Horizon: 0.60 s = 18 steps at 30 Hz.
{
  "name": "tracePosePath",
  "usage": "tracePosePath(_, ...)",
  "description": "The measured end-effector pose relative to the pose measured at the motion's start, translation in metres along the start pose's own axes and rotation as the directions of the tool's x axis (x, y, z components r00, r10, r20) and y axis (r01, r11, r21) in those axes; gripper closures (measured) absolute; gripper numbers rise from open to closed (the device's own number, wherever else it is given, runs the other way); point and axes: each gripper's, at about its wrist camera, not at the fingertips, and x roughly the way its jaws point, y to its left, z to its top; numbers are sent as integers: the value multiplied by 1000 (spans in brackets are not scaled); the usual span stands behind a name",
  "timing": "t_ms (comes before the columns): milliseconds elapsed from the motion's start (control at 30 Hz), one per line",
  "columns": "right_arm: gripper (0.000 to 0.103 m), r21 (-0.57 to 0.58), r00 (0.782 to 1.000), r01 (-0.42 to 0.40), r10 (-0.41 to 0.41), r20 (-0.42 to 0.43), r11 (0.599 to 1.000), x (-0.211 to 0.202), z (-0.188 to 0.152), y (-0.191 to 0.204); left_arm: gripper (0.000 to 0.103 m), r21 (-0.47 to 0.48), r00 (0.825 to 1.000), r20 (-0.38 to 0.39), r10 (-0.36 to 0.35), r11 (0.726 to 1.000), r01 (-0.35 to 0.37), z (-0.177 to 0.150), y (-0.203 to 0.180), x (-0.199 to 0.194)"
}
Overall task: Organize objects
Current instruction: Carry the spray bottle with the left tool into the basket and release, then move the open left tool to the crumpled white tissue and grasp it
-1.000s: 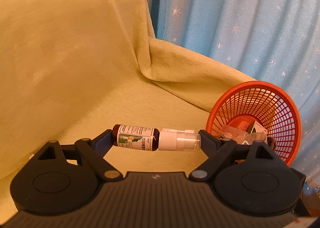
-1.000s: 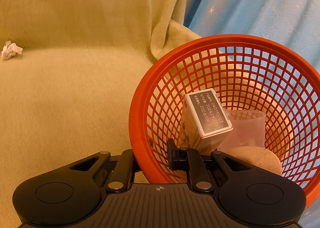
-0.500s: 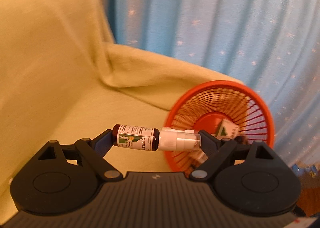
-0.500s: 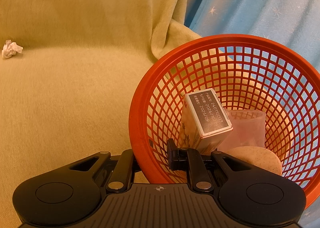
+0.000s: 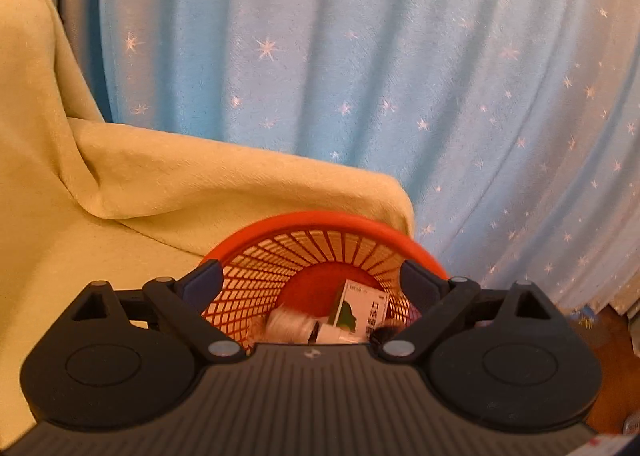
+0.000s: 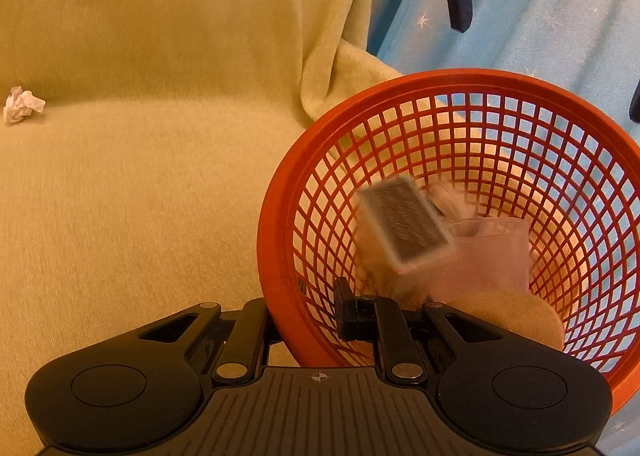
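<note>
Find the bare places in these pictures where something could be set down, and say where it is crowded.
Free: the sofa seat between the crumpled tissue and the orange basket. Crowded: the basket's bottom, with a box and a cup.

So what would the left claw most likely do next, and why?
Probably pull back from the orange basket and head for the crumpled paper lying on the yellow sofa cover. The left gripper is opening with nothing between its fingers, and the right gripper is clamped on the basket's rim.
</note>
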Motion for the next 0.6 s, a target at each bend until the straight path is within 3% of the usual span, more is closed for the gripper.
tracePosePath(300, 92, -1, 1000, 1, -1, -2, 1000, 0, 0, 1, 9, -88, 990, 5, 140, 986, -139, -22, 56, -37)
tracePosePath(600, 92, 1, 1000, 1, -1, -1, 1000, -1, -2, 2, 9, -184, 941, -10, 339, 924, -335, -55, 128, -98)
